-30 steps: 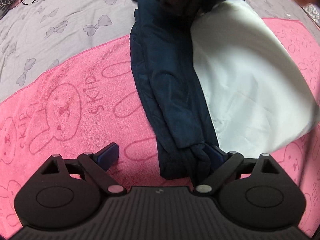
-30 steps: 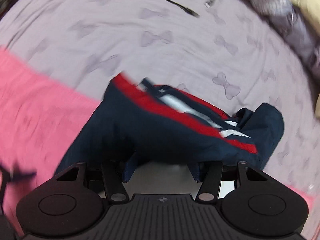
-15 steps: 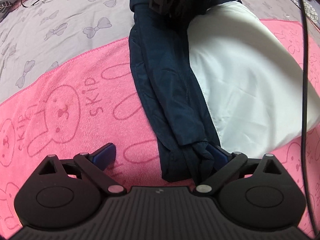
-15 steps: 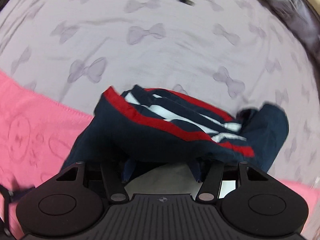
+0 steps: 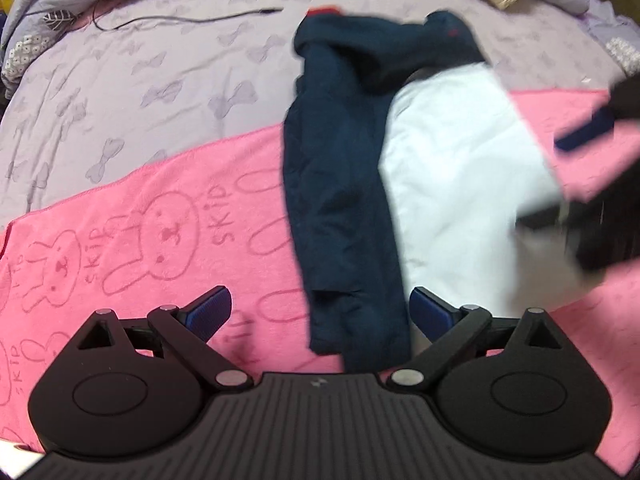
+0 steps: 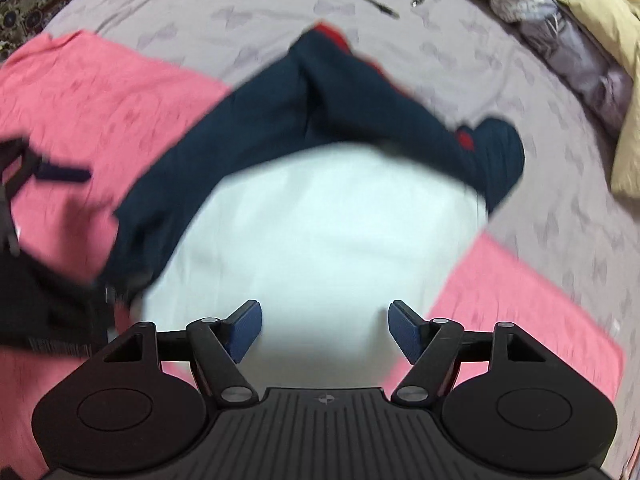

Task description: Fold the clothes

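Observation:
A jacket lies on the pink towel (image 5: 132,184), its white body (image 5: 460,184) flat and a navy sleeve (image 5: 336,184) folded along the left edge. A navy, red-trimmed part (image 6: 312,108) is folded over the top of the white body (image 6: 320,232). My left gripper (image 5: 322,312) is open above the sleeve's cuff end, which lies loose between the fingers. My right gripper (image 6: 325,328) hovers over the white body; its jaws are opening with nothing between them. Its blurred blue pad (image 5: 588,134) shows at the right edge of the left wrist view.
The towel lies on a lilac bedsheet (image 5: 140,80) printed with bows. A black cable (image 5: 192,20) runs across the sheet at the back. A rumpled grey quilt (image 6: 560,40) and a beige bundle (image 6: 600,28) line the far edge.
The right gripper let go of the navy red-trimmed part at the jacket's top and pulled back over the white body. The left gripper rose, its right finger now clear of the sleeve.

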